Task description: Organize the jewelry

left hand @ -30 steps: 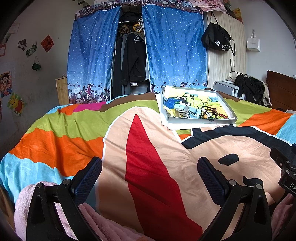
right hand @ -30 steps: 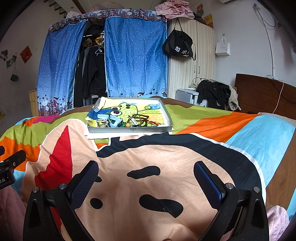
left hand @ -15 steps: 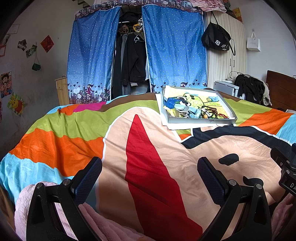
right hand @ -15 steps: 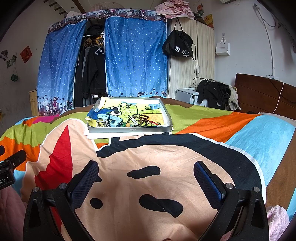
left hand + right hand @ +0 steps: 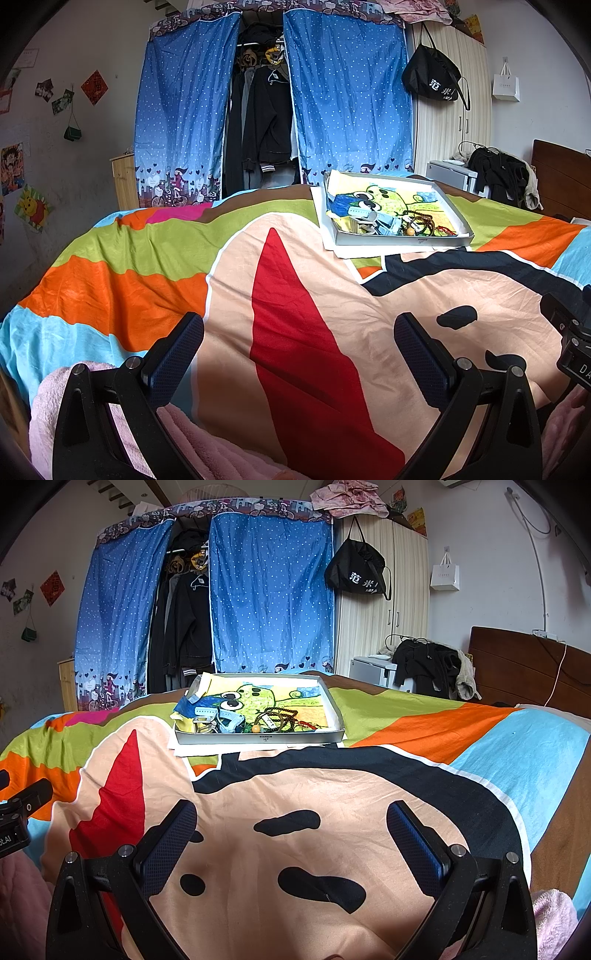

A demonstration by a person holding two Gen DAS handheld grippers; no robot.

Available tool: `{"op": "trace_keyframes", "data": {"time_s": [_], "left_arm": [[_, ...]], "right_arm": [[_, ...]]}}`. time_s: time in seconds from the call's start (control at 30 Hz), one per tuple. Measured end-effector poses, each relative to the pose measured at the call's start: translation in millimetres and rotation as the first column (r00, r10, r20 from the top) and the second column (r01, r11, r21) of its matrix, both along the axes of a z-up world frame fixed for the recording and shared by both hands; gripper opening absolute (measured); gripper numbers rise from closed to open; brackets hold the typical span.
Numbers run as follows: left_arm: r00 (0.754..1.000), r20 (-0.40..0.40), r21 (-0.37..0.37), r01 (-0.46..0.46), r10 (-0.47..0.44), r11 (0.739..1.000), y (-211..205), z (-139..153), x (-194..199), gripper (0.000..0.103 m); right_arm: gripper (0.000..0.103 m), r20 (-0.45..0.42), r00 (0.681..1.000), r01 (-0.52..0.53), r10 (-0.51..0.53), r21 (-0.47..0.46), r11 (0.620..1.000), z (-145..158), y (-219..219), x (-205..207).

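Note:
A shallow grey tray [image 5: 402, 240] [image 5: 258, 737] lies far across the bed on a white sheet of paper. Its floor shows a green cartoon picture. A heap of jewelry [image 5: 399, 221] [image 5: 255, 720] fills its near part: pale blue watch straps, dark bead bracelets, an orange bead. My left gripper [image 5: 298, 332] hovers open over the red patch of the quilt, well short of the tray. My right gripper [image 5: 291, 816] is open too, above the peach and black print, with nothing between its fingers.
The colourful quilt [image 5: 147, 273] [image 5: 461, 734] covers the whole bed. Pink fleece sleeves [image 5: 55, 387] [image 5: 550, 908] show at the bottom corners. Blue curtains [image 5: 269, 598], hanging clothes, a white wardrobe [image 5: 380, 627] and a wooden headboard [image 5: 524, 672] stand beyond the bed.

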State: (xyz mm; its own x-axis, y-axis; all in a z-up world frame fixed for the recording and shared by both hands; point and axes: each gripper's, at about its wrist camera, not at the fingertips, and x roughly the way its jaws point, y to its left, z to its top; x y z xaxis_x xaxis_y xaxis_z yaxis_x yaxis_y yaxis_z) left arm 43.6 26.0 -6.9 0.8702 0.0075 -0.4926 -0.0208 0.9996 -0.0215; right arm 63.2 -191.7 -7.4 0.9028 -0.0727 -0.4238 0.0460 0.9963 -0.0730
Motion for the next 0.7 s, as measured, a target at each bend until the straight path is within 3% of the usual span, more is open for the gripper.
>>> {"op": "trace_keyframes", "data": {"time_s": [0.7], "left_arm": [[1.0,0.001,0.003,-0.004,0.004,1.0,-0.5,-0.1,-0.1,0.101]], "right_arm": [[0.103,0.0,1.0,0.0,0.0,-0.001,1.0,-0.2,0.4,0.0]]}}
